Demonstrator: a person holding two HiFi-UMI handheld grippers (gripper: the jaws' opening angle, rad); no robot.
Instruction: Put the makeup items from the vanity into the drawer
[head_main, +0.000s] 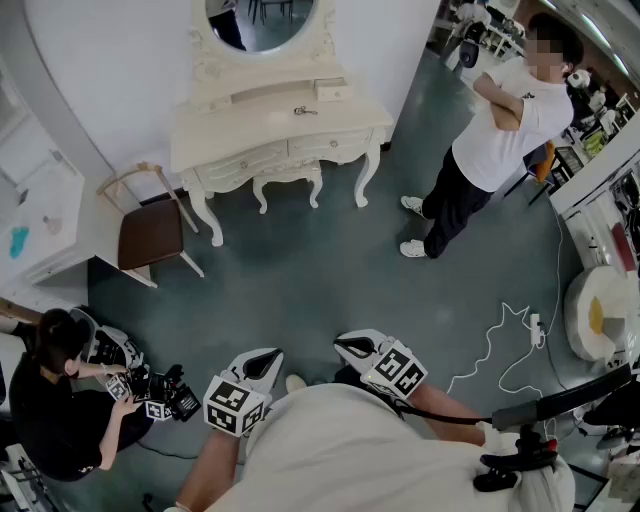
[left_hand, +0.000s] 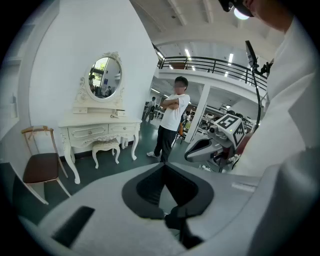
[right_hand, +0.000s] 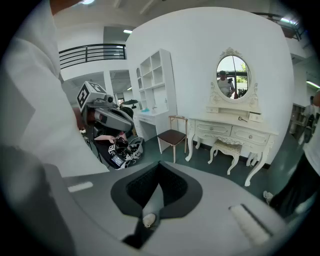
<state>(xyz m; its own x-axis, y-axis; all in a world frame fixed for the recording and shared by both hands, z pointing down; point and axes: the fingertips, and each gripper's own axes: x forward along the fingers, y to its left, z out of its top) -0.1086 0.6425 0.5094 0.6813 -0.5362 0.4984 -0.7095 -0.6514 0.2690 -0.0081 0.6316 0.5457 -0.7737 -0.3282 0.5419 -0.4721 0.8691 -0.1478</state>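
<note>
A cream vanity (head_main: 275, 125) with an oval mirror stands against the far wall, both drawers (head_main: 247, 160) closed. A small dark makeup item (head_main: 303, 110) and a pale box (head_main: 333, 92) lie on its top; the same item (right_hand: 242, 119) shows in the right gripper view. Both grippers hang far from it, close to my body. My left gripper (head_main: 268, 357) is shut and empty, its tips (left_hand: 162, 167) meeting. My right gripper (head_main: 352, 347) is also shut with nothing in it (right_hand: 159, 166). Each gripper sees the other: the right gripper (left_hand: 200, 148), the left gripper (right_hand: 107, 116).
A brown-seated chair (head_main: 150, 232) stands left of the vanity and a small stool (head_main: 287, 178) sits under it. A person (head_main: 490, 140) stands at the right with arms crossed. Another person (head_main: 50, 400) sits low at the left among gear. A white cable (head_main: 500, 345) lies on the floor.
</note>
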